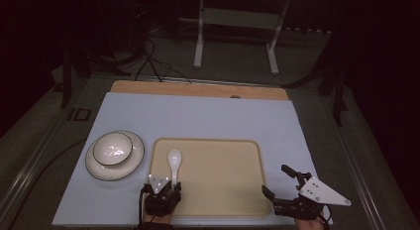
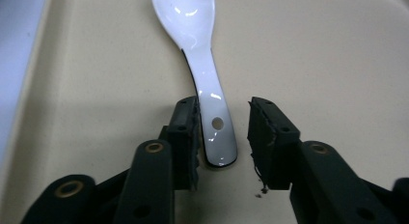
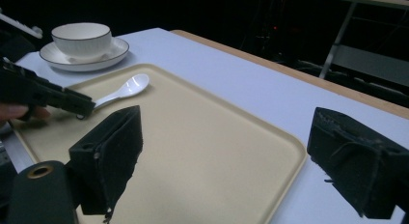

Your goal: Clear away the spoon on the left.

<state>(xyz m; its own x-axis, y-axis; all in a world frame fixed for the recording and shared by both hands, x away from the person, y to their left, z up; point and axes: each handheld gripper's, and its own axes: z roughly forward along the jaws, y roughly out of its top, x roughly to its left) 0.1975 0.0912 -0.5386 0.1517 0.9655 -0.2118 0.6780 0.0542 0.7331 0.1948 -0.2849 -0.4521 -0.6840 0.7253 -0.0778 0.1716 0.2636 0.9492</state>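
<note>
A white spoon is seen lying flat on a beige tray, its handle end framed between the jaws of the left tongs. The jaws are parted, not yet pinching: in the left gripper view one jaw sits touching or just beside the handle's edge, while a clear gap is left between the handle and the other jaw. The spoon's long axis runs straight ahead of the left tongs, handle nearest, bowl pointing away toward the far side of the tray. Whether the jaws are low enough to meet the handle squarely cannot be told.

The right tongs are held spread wide beyond the tray's near right corner, over the tabletop, with nothing between the jaws; the spoon lies well apart from them, off across the tray. The left tongs are plainly the nearer pair, so a grasp of the handle would be judged to fall to them, needing little more than a closing of the jaws.

A bowl on a plate is set just beyond the tray's edge, ahead and outboard of the left tongs.
</note>
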